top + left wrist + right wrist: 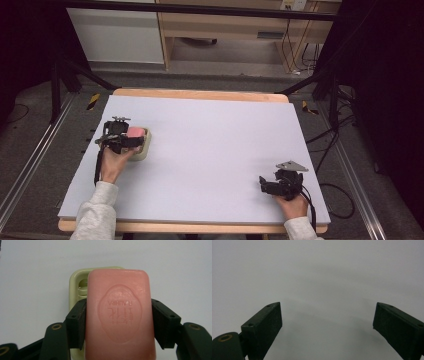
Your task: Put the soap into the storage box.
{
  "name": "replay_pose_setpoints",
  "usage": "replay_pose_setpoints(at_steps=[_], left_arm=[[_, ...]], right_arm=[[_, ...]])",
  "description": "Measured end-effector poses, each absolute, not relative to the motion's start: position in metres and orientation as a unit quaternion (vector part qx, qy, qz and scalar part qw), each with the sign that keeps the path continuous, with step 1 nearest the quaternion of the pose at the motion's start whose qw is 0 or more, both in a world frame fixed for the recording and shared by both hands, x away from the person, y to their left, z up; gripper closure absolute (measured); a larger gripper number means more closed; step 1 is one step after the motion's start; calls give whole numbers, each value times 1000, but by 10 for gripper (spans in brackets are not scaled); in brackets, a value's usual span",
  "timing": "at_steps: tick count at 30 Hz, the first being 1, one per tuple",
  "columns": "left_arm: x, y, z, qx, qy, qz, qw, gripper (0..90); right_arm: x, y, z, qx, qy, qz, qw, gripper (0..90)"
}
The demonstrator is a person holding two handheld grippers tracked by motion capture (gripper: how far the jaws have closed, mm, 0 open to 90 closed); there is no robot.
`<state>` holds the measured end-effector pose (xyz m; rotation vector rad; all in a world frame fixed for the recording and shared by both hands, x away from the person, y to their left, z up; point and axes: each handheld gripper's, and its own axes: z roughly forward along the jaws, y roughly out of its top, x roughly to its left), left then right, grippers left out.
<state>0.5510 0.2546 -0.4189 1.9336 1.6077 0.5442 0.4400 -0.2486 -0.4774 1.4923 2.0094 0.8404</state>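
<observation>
A pink bar of soap (120, 315) with an embossed oval stamp is clamped between the two black jaws of my left gripper (118, 322), which is shut on it. In the high view that gripper (131, 139) holds the soap (136, 132) just over a pale green soap dish (145, 149) at the table's left side. The dish (78, 287) peeks out behind and to the left of the bar. My right gripper (263, 186) rests near the front right of the table, jaws wide open over bare surface (327, 322), nothing between them.
The table is covered by a pale lilac mat (210, 145) with a wooden edge (200, 94) at the back. A black frame leg (325, 80) and cables (330, 145) stand off the right side, a cabinet (225, 25) beyond.
</observation>
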Motion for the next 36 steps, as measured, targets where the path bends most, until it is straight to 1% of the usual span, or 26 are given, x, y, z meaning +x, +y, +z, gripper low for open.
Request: replay_pose_setpoints(at_steps=[15, 36], left_arm=[[562, 256, -436, 723, 607, 198, 263, 372], [565, 258, -444, 718, 617, 193, 257, 370]], right_arm=[[441, -248, -478, 547, 739, 307, 246, 89], [440, -248, -478, 547, 740, 305, 245, 87]])
